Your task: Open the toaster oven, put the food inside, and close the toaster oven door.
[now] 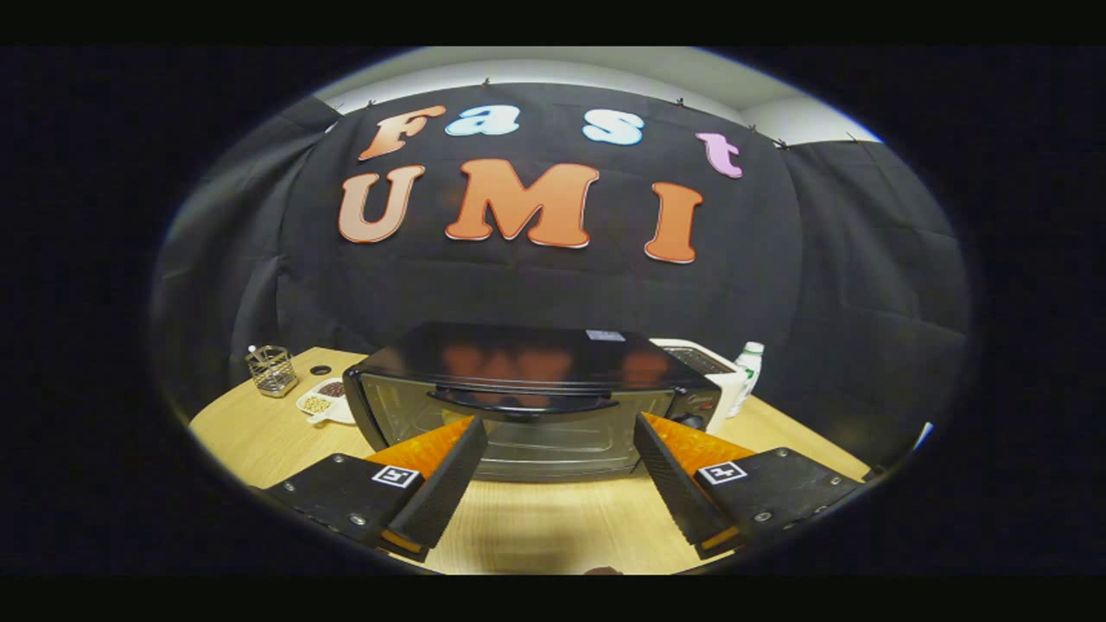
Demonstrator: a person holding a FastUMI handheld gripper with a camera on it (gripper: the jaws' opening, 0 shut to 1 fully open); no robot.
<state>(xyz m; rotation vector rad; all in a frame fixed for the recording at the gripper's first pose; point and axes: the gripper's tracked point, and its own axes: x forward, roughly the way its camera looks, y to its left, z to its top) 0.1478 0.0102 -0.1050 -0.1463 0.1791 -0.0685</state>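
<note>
A black toaster oven (527,393) stands on the wooden table (536,518), its glass door shut and a dark bar handle (523,402) running across the door's top. My gripper (560,423) is open, its two fingers spread wide with nothing between them. The fingertips (473,429) hover just in front of the oven door, below the handle, one near each end of the glass. Any food item is hard to make out; a small dark edge shows on the table at the very bottom between the fingers.
Left of the oven sit a wire mesh holder (271,370) and a white dish with small fillings (327,403). To the oven's right stand a white toaster-like appliance (704,367) and a white bottle with a green label (748,367). Bare tabletop lies under the fingers.
</note>
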